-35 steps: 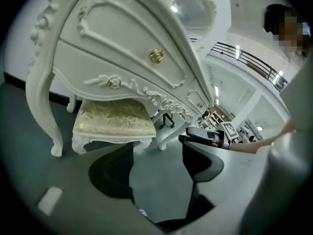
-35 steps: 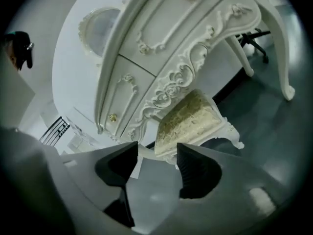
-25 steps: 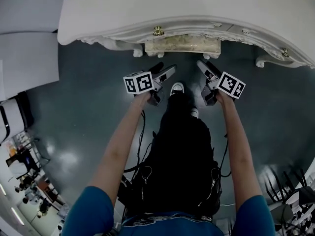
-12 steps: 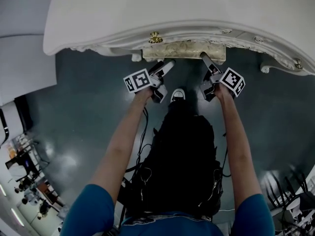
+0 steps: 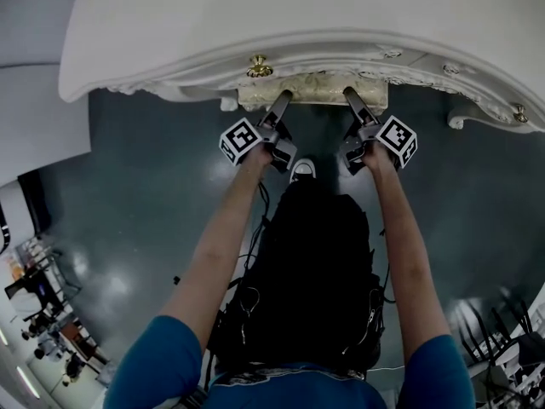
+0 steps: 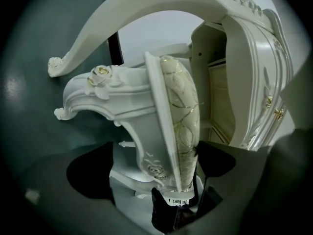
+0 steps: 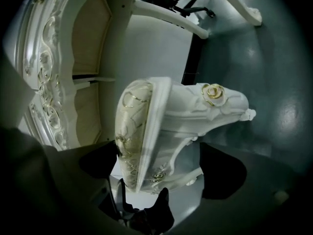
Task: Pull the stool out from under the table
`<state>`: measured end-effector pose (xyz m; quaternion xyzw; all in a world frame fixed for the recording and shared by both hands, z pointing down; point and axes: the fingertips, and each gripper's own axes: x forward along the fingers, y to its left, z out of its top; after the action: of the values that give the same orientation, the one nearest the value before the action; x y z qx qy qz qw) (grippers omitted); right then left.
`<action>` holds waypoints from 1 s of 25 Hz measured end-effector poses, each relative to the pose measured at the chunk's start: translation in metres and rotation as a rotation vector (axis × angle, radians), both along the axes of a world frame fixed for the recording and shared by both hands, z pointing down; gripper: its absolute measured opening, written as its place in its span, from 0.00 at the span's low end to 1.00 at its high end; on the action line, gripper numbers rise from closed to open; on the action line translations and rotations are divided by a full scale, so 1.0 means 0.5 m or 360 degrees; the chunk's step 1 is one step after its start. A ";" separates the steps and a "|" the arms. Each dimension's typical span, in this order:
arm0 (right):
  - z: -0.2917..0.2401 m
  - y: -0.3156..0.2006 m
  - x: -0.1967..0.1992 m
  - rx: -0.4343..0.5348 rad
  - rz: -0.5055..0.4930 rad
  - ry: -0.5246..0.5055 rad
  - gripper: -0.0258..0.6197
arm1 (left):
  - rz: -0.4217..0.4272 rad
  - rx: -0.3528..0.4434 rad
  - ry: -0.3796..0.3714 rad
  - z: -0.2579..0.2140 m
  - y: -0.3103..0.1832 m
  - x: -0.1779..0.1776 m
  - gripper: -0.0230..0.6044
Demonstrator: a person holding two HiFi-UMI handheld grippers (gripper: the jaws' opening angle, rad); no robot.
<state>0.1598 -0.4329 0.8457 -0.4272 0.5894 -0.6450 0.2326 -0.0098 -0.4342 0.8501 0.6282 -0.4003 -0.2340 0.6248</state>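
While each gripper [image 5: 281, 105] [image 5: 351, 100] gapes, stool [image 5: 311, 88] edge sits inside.

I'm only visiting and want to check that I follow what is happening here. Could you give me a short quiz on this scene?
1. True or false: the cream, gold-patterned cushioned stool stands fully clear of the white carved table.
2. What lies between the jaws of the left tool? A) a cup B) the stool's seat edge C) nothing
3. Fill in: the right tool has its jaws ____.

Key:
1. False. The stool is mostly tucked under the table.
2. B.
3. Open. Both tools' jaws have just been opening, and each straddles the seat edge without pressing on it.
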 end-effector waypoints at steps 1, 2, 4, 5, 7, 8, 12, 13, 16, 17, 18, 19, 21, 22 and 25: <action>0.004 -0.001 -0.003 -0.0002 -0.0001 -0.0043 0.86 | 0.0004 0.0019 0.0012 0.001 -0.003 0.003 0.91; 0.006 -0.003 -0.004 0.0008 0.0003 -0.0089 0.86 | 0.0010 0.0049 0.0031 -0.001 -0.007 0.007 0.91; 0.004 -0.016 -0.003 0.0034 0.0046 -0.0186 0.86 | 0.0006 0.0101 0.0067 -0.010 -0.018 0.009 0.91; 0.002 -0.024 -0.001 0.0039 0.0081 -0.0229 0.86 | -0.0010 0.0122 0.0092 -0.017 -0.025 0.007 0.91; -0.001 -0.037 0.001 0.0038 0.0136 -0.0284 0.86 | -0.0088 0.0152 0.0176 -0.033 -0.043 -0.003 0.91; 0.000 -0.040 0.001 0.0035 0.0150 -0.0298 0.86 | -0.0146 0.0143 0.0221 -0.036 -0.051 -0.012 0.89; -0.012 -0.039 -0.002 0.0048 0.0154 -0.0336 0.81 | -0.0255 0.0035 0.0306 -0.023 -0.060 -0.027 0.85; -0.013 -0.038 -0.002 0.0039 0.0164 -0.0347 0.80 | -0.0244 0.0017 0.0311 -0.022 -0.058 -0.025 0.84; 0.000 -0.030 0.003 0.0012 0.0198 -0.0347 0.78 | -0.0211 -0.0017 0.0321 -0.020 -0.048 -0.024 0.82; 0.002 -0.024 0.004 0.0006 0.0205 -0.0344 0.77 | -0.0205 -0.0025 0.0328 -0.020 -0.042 -0.024 0.82; -0.001 -0.017 0.001 0.0000 0.0207 -0.0347 0.77 | -0.0199 -0.0033 0.0336 -0.022 -0.035 -0.024 0.82; -0.008 -0.007 -0.003 -0.0006 0.0207 -0.0352 0.77 | -0.0194 -0.0041 0.0343 -0.024 -0.024 -0.024 0.82; -0.013 0.023 -0.010 -0.0019 0.0199 -0.0361 0.77 | -0.0186 -0.0060 0.0353 -0.026 0.007 -0.027 0.82; -0.013 0.043 -0.012 -0.0026 0.0194 -0.0364 0.77 | -0.0184 -0.0074 0.0357 -0.026 0.028 -0.028 0.81; -0.012 0.093 -0.014 -0.0058 0.0184 -0.0378 0.76 | -0.0196 -0.0134 0.0364 -0.024 0.084 -0.032 0.79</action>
<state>0.1527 -0.3865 0.8399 -0.3852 0.5204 -0.6871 0.3297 -0.0256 -0.3921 0.8379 0.5448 -0.3737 -0.3250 0.6767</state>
